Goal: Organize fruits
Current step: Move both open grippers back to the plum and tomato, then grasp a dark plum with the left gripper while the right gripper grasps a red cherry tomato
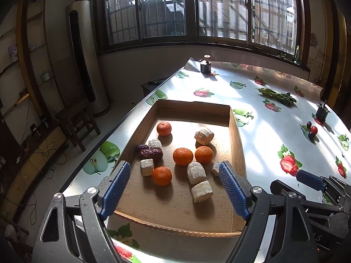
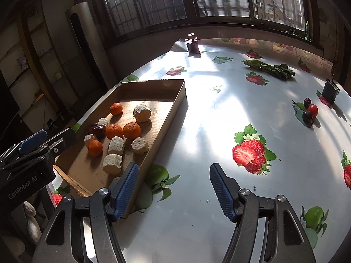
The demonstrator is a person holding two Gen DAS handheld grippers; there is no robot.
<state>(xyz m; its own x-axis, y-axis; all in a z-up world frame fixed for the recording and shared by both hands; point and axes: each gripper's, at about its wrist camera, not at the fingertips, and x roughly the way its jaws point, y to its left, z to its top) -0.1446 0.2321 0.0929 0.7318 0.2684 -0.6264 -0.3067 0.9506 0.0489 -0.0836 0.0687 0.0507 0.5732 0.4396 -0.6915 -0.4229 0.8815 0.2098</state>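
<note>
Right wrist view: left gripper [image 2: 33, 141] body reads "GenRobot.AI".

I see a table [image 2: 197, 114] in fruit-print cloth, cardboard tray [image 2: 175, 100] near its left edge, asparagus bundle [image 2: 269, 69], small round fruits [image 2: 309, 111], dark jar [image 2: 193, 43] far back.

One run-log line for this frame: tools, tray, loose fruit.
left tool: open, over cardboard tray | right tool: open, empty, over table | tray: four oranges, dates, pale chunks | loose: small round fruits far right
</note>
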